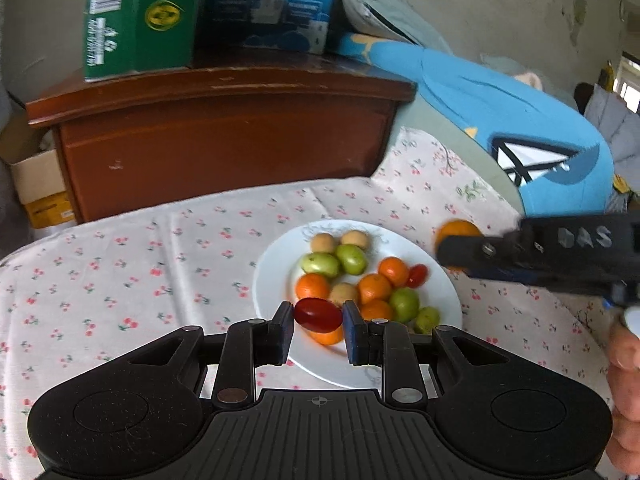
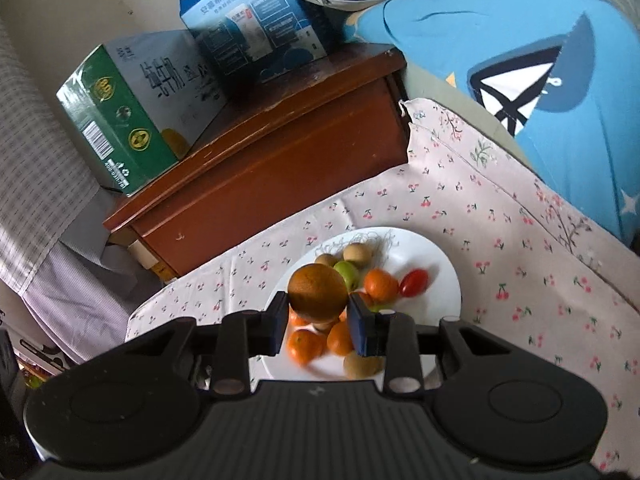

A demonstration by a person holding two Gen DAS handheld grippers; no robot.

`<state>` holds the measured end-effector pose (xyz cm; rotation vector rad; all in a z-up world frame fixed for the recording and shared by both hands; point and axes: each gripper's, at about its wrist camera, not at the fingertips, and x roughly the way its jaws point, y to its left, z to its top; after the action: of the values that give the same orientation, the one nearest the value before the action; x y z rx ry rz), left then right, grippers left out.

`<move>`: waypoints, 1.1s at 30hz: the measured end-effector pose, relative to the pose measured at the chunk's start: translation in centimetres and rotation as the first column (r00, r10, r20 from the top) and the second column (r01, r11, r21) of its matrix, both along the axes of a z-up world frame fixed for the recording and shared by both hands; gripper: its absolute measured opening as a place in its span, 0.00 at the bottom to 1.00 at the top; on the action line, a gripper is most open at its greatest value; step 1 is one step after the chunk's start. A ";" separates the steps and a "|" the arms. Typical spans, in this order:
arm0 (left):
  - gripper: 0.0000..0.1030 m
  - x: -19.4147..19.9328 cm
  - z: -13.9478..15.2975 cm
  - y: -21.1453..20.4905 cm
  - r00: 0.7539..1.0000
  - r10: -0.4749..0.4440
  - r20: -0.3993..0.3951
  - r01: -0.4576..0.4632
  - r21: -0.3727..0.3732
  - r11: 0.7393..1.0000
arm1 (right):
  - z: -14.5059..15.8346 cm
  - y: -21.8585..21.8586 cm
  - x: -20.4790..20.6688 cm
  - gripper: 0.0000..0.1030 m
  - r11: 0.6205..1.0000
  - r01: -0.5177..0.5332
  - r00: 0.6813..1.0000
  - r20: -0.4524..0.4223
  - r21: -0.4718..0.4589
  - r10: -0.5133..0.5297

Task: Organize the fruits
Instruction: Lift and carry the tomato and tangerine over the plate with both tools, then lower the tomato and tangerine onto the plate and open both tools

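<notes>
Tomato (image 1: 318,313), red and egg-shaped, lies longways from one finger to the other in the left claw (image 1: 317,326). The left claw pinches it by its two ends, above the near edge of the plate (image 1: 276,264). It points forward and tips down at the plate. The right claw (image 2: 318,316) pinches a round orange (image 2: 318,291) and holds it over the fruit (image 1: 354,276) piled on the plate. It tips down too. In the left view, the right claw comes in flat from the right side. The plate sits on a cloth (image 1: 120,264) with little cherries.
</notes>
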<state>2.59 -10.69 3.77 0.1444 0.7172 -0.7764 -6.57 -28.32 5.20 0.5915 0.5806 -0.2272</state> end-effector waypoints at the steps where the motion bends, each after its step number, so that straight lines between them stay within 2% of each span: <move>1: 0.23 0.0 -0.2 -0.3 1.000 -0.004 -0.004 0.004 0.004 1.000 | -0.2 -0.3 0.4 0.31 1.000 -0.003 1.000 -0.003 0.004 0.003; 5: 0.23 0.1 -1.0 -1.1 1.000 -0.015 -0.021 0.016 0.026 1.000 | -1.1 -0.8 1.8 0.31 1.000 -0.017 1.000 -0.018 0.015 0.018; 15: 0.23 0.6 -2.1 -2.8 0.999 -0.015 -0.051 0.018 0.064 0.998 | -3.0 -1.6 4.4 0.31 0.998 -0.050 0.997 -0.061 -0.024 0.048; 21: 0.23 0.9 -2.5 -3.5 0.998 -0.012 -0.063 0.017 0.075 0.997 | -3.9 -2.2 5.3 0.31 0.999 -0.047 0.995 -0.086 -0.007 0.046; 28: 0.25 1.1 -2.6 -3.8 0.998 0.006 -0.068 -0.001 0.080 0.997 | -4.0 -2.8 5.6 0.34 1.000 -0.026 0.997 -0.078 -0.009 0.025; 30: 0.26 1.1 -2.4 -3.8 0.998 0.009 -0.068 -0.004 0.078 0.997 | -3.8 -2.9 5.5 0.38 1.000 -0.023 0.997 -0.073 -0.002 0.023; 32: 0.37 1.0 -2.2 -3.8 0.998 0.017 -0.058 -0.012 0.082 0.997 | -3.7 -2.9 5.4 0.42 1.000 -0.023 0.997 -0.069 -0.002 0.023; 33: 0.51 1.0 -2.0 -3.8 0.999 0.023 -0.044 -0.020 0.085 0.996 | -3.6 -2.8 5.4 0.44 1.000 -0.022 0.997 -0.068 -0.005 0.022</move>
<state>3.56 -14.49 1.81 0.1955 0.7938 -0.7310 -1.16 -31.12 1.63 0.5731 0.6511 -0.2289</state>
